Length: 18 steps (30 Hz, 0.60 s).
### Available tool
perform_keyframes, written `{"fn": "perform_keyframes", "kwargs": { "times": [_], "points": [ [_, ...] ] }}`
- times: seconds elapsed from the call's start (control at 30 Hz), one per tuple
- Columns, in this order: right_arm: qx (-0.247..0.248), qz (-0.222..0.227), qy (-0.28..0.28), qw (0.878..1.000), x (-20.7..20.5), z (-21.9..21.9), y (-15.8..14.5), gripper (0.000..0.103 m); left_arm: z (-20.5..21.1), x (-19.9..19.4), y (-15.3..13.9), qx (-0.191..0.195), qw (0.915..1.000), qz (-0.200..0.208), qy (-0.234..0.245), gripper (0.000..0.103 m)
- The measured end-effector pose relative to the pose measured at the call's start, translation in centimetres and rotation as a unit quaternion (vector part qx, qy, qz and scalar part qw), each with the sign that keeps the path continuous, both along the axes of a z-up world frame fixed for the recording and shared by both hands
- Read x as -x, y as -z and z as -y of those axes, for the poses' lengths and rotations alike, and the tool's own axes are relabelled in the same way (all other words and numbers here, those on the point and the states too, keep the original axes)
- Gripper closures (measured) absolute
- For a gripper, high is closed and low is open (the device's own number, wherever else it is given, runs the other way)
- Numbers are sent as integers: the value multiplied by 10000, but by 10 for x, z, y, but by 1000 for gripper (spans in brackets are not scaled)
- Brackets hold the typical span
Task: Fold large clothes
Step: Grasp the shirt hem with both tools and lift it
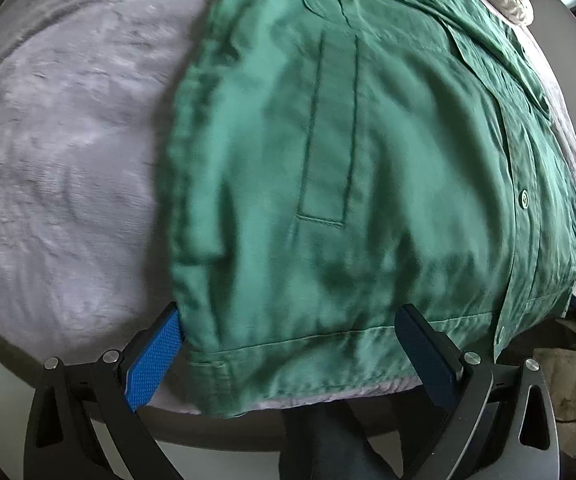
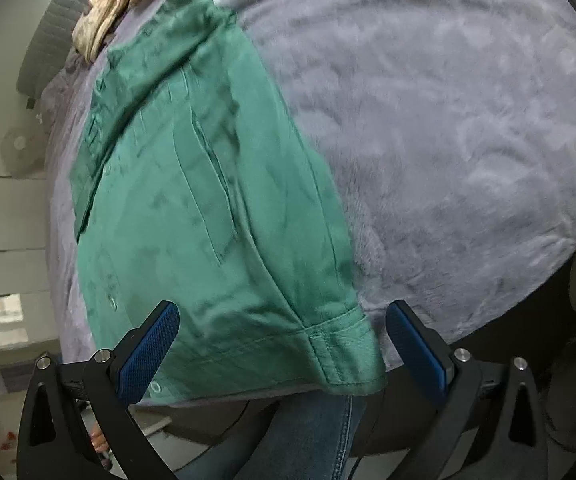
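Note:
A large green button shirt (image 1: 368, 160) lies flat on a grey fleece blanket (image 1: 68, 140), folded lengthwise into a narrow panel, its hem at the near edge. My left gripper (image 1: 288, 344) is open, its blue pads (image 1: 152, 360) either side of the hem's left part, not closed on the cloth. The shirt also shows in the right wrist view (image 2: 208, 200). My right gripper (image 2: 284, 340) is open, straddling the hem's right corner with a folded cuff (image 2: 344, 356).
The blanket (image 2: 448, 120) covers a bed reaching far to both sides. A cream crumpled cloth (image 2: 116, 4) lies at the bed's far end. A person's jeans-clad leg (image 2: 308, 432) stands at the near edge. Cluttered floor items (image 1: 568, 376) lie right.

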State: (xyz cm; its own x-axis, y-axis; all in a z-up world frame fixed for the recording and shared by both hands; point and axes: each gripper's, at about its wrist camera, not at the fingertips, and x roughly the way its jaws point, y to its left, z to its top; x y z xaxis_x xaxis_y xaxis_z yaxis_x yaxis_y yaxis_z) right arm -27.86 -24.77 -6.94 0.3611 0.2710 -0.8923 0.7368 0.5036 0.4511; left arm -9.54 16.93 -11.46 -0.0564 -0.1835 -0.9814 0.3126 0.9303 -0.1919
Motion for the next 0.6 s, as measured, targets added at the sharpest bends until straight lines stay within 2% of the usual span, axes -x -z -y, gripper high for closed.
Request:
{"fn": "perform_keyframes", "kwargs": {
  "times": [0.1,0.17,0.27,0.37,0.4,0.5,0.53,0.57,0.6],
  "points": [
    [-250,-109,-167,9995,-3,-4,15,0,5,-2,6,-80,9999,-33,61,0],
    [-356,-34,-314,9989,-6,-10,15,0,3,-4,5,14,10000,-53,38,0],
    [-732,550,-470,9947,-11,-17,4,0,-3,-11,6,175,9998,-118,20,0],
    [-1262,1217,-451,9835,-12,-18,-5,0,-10,-10,18,254,9989,-396,1,0],
    [-1341,1242,-404,9823,-12,-16,-3,0,-10,-10,20,219,9990,-376,40,0],
    [-1212,792,-238,9892,-6,-11,13,0,-5,-10,19,172,9993,-292,122,2],
    [-1261,681,-173,9895,-4,-11,21,0,-3,-10,17,174,9995,-243,121,13],
    [-1299,616,-132,9895,-3,-13,24,2,0,-8,16,88,9997,-195,138,19],
    [-1317,575,-81,9896,-2,-15,26,7,1,-7,15,-6,9997,-155,178,32]
  ]
}}
